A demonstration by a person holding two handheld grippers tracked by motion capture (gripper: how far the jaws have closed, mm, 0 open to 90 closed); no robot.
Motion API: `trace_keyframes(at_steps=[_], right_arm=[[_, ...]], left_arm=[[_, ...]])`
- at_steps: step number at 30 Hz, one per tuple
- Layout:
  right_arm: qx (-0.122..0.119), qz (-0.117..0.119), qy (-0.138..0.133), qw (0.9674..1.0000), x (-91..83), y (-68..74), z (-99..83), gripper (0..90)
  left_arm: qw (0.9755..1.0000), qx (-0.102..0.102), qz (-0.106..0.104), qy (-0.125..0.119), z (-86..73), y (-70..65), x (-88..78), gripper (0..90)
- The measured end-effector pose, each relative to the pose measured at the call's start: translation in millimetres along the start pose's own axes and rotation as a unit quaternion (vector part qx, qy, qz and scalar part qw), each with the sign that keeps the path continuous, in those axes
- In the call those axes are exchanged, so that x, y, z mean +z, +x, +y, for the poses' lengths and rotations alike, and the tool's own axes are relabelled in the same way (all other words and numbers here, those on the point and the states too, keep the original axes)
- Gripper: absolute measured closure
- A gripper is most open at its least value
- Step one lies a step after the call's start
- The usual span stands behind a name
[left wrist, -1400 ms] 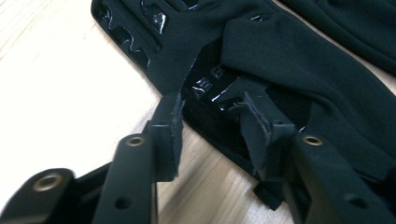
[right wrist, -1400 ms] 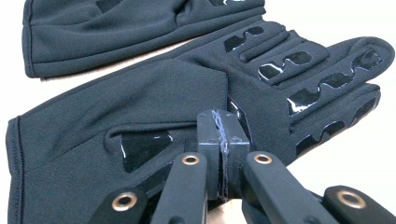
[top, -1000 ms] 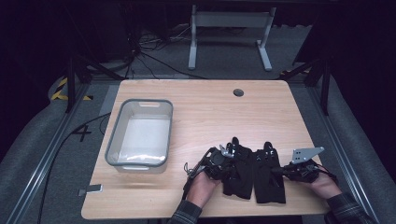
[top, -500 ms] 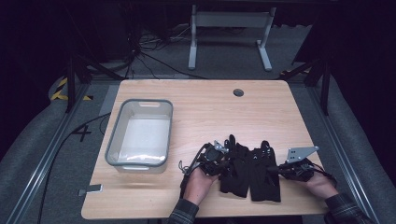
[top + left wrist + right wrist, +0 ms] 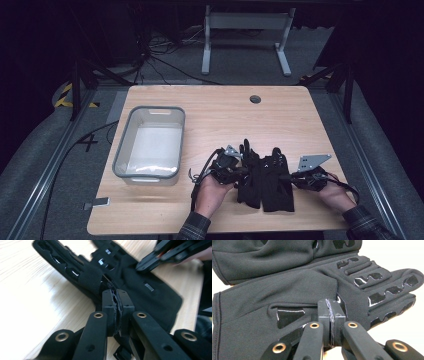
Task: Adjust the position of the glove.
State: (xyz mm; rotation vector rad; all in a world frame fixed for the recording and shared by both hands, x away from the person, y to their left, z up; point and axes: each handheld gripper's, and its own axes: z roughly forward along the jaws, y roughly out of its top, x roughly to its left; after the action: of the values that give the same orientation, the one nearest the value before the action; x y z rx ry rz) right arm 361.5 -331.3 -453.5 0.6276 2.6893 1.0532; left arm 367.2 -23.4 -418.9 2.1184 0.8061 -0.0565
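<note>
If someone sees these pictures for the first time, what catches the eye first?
Two black gloves lie side by side at the table's near edge, with the left gripper and right gripper at their outer sides, jaws together. A clear grey-rimmed bin stands to their left.

Matt black cloth gloves (image 5: 287, 285) with glossy grip patches on a pale, smooth-grained wood table (image 5: 210, 110).

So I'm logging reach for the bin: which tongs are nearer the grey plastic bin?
Left. The left tongs sit just right of the grey plastic bin, at the black gloves' near edge. The right tongs are beyond the gloves, farther from it.
</note>
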Motion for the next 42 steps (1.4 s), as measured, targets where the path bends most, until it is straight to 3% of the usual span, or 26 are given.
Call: trace_keyframes(at_steps=[9, 17, 30, 37, 42], right_arm=[[0.001, 0.006, -0.001, 1.0, 7.3, -4.5, 7.6, 90.0], [0.001, 0.024, -0.006, 0.9997, 18.3, -6.9, 17.5, 90.0], [-0.01, 0.029, -0.005, 0.9995, 26.8, -8.3, 26.6, 90.0], [-0.012, 0.03, -0.005, 0.9995, 25.9, -8.8, 25.9, 90.0], [-0.009, 0.032, -0.007, 0.9994, 24.9, -9.4, 25.0, 90.0]], left_arm=[[0.9997, 0.015, -0.016, -0.006, 14.7, -4.8, 3.6, 86.9], [0.9993, 0.03, -0.023, -0.005, 28.6, -11.1, 14.7, 86.9], [0.9984, 0.037, -0.042, 0.009, 37.9, -13.2, 38.5, 85.6], [0.9975, 0.049, -0.051, -0.006, 46.0, -17.9, 42.7, 80.8], [0.9963, 0.053, -0.055, -0.039, 49.2, -20.2, 35.1, 76.9]])
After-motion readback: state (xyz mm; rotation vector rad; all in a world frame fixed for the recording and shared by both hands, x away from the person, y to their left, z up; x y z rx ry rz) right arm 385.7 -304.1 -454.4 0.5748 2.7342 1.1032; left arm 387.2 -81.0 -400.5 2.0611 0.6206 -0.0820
